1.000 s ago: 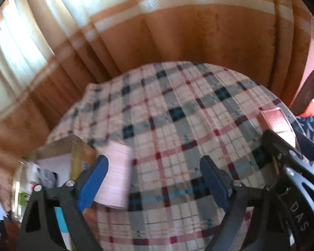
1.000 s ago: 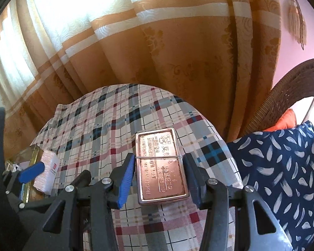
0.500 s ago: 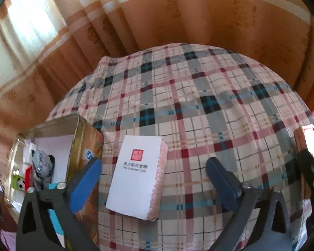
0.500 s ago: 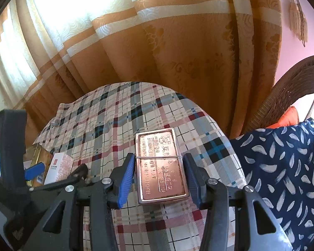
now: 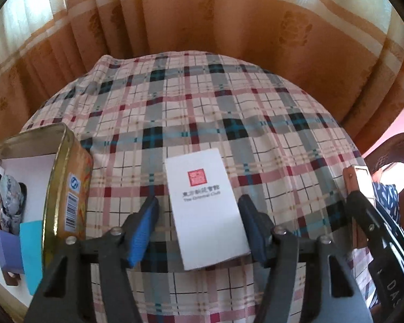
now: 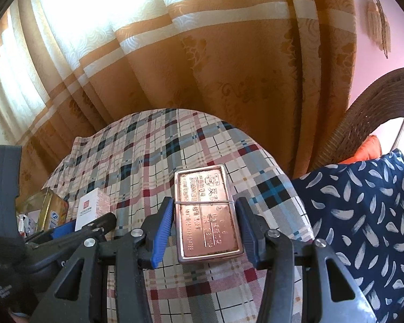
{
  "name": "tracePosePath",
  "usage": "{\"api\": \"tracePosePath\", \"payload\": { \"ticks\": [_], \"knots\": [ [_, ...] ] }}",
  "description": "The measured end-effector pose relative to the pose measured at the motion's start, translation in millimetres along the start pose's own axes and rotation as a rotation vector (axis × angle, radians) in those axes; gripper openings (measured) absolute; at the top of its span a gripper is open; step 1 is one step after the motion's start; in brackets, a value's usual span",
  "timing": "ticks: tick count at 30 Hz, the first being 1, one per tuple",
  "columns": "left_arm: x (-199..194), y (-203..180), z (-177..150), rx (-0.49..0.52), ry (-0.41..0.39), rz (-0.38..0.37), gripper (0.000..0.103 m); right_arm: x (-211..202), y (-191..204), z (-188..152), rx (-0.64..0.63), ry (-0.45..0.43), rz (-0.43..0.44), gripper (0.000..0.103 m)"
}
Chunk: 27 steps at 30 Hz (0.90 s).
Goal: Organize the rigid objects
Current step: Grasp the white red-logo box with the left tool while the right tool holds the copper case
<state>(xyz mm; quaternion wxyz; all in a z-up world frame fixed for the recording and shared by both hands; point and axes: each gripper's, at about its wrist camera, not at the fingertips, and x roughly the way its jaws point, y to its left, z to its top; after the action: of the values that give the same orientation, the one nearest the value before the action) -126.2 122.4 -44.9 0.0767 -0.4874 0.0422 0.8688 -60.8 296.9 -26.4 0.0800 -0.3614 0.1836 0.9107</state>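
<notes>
Gold tin (image 5: 67,183): far left on the plaid tablecloth (image 5: 202,113), lid off, and there's a jumble inside it, a blue block (image 5: 6,250), a turquoise card (image 5: 31,253), something grey and crumpled.
White box (image 5: 206,207): lying flat just right of the tin, red stamp on top, apart from the tin's wall.
Left gripper (image 5: 199,228): down over the white box, tongs closing in on it right now; the box sits between the blue pads, the right pad looks to be at its edge, a sliver of cloth shows beside the left pad, so not pinched yet.
Copper tin (image 6: 207,215): further right, near the table's right edge, flat, embossed lettering up, a thin wire band across its middle.
Right gripper (image 6: 206,228): tongs straddling the copper tin, half spread; the pads sit just beside its long sides, and I can't tell whether they actually press on it.
Curtain (image 6: 229,67): orange and cream, hanging behind the far side of the table.
Cushion (image 6: 363,215): navy with white leaf marks, far right, on a wicker chair (image 6: 369,107).
</notes>
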Motion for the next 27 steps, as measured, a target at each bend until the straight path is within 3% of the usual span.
{"api": "tracePosePath", "payload": {
  "ticks": [5, 10, 13, 14, 15, 21, 27],
  "knots": [
    [2, 5, 1, -0.034, -0.031, 0.015, 0.086, 1, 1, 0, -0.007, 0.008, 0.0, 0.05],
    [2, 5, 1, -0.039, -0.062, 0.012, 0.087, 4, 2, -1, -0.003, 0.011, -0.001, 0.05],
    [-3, -2, 0, 0.028, -0.106, -0.05, 0.061, 3, 3, -1, -0.009, 0.009, -0.006, 0.05],
    [-4, -4, 0, 0.042, -0.109, -0.06, 0.046, 3, 2, -1, -0.009, 0.009, -0.007, 0.05],
    [-6, -7, -1, 0.059, -0.109, -0.093, 0.04, 3, 1, -1, -0.009, 0.009, -0.009, 0.05],
    [-18, 1, -7, -0.001, -0.097, -0.267, 0.04, 0, 2, -1, -0.014, -0.003, -0.027, 0.05],
    [-43, 2, -29, 0.016, -0.127, -0.248, 0.04, -4, 8, -1, -0.045, -0.022, -0.055, 0.05]
  ]
}}
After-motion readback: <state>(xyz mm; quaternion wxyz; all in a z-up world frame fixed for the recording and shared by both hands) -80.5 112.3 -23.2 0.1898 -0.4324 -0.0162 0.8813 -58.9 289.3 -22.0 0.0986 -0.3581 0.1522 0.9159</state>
